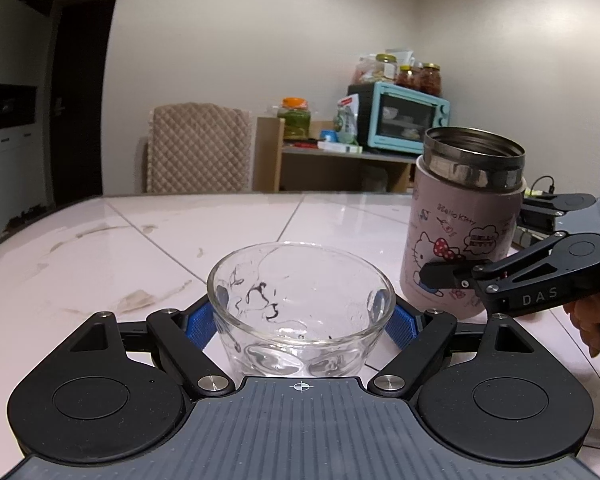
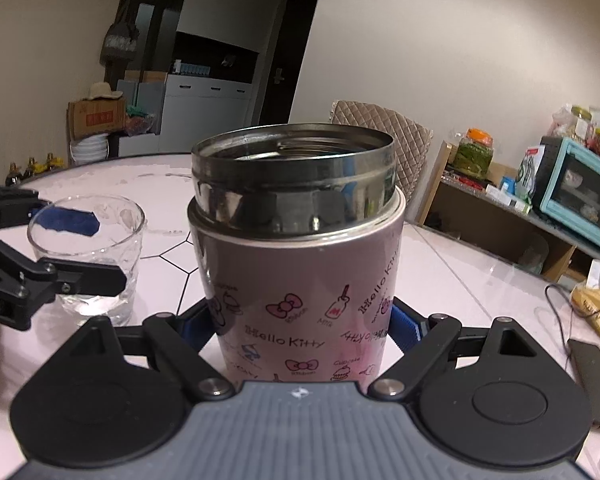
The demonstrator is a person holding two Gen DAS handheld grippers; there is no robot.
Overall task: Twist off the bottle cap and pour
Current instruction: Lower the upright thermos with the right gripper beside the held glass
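A clear glass cup [image 1: 300,308] stands on the white table, held between the blue pads of my left gripper [image 1: 300,322], which is shut on it. A pink Hello Kitty bottle [image 1: 460,236] with a steel neck and no cap stands to its right. My right gripper [image 1: 456,256] is shut on the bottle's lower body. In the right wrist view the bottle [image 2: 300,264] fills the centre between my right gripper's [image 2: 302,322] pads, and the cup [image 2: 96,256] with my left gripper [image 2: 88,252] on it is at the left. The cap is not visible.
A padded chair [image 1: 198,148] stands behind the table. A shelf with a blue toaster oven [image 1: 404,118] and jars is at the back right. A black cable [image 2: 560,312], a yellow packet [image 2: 594,310] and a dark device [image 2: 592,376] lie on the table's right side.
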